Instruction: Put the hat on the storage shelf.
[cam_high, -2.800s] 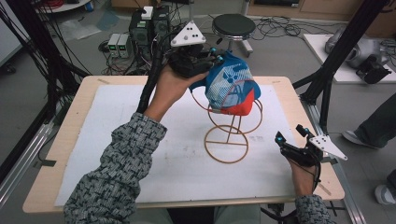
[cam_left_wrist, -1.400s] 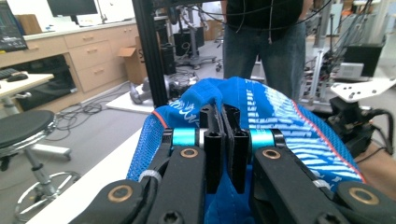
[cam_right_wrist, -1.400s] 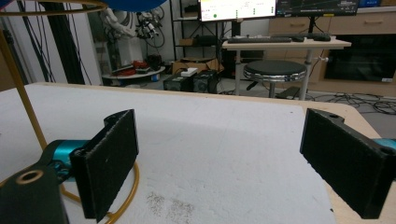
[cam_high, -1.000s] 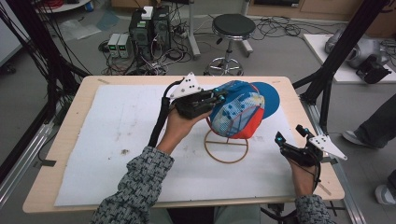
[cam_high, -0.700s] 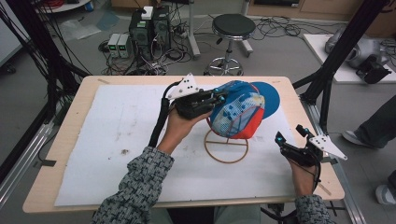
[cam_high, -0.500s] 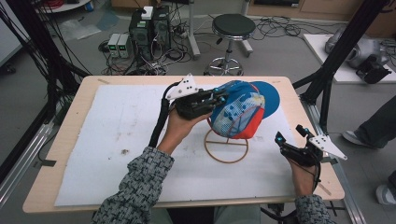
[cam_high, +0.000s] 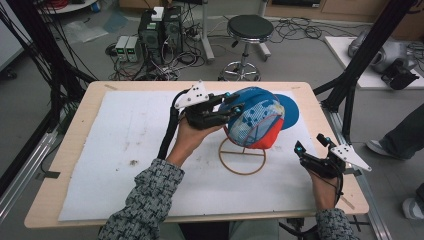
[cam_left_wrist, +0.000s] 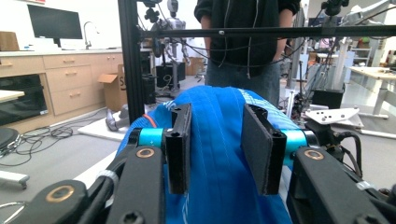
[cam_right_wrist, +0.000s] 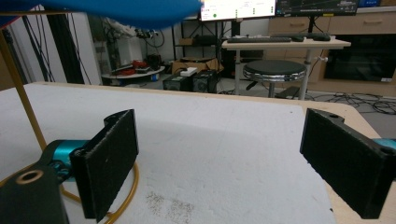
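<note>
Blue mesh cap (cam_high: 257, 120) with red underside sits atop gold wire stand (cam_high: 243, 159).

Even, bright indoor light, soft shadows; both gripper views slightly soft, monitors glaring.

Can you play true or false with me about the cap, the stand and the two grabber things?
1. The blue cap sits on a gold wire stand. True.
2. The left gripper pinches the cap tight. False: its jaws have just been opening, and the cap's fabric lies between them with gaps.
3. The right gripper holds a ball. False: its jaws are wide open with nothing between them.
4. A round black stool stands on the floor beyond the table. True.
5. The cap is all green. False: it is blue with orange underneath.
</note>
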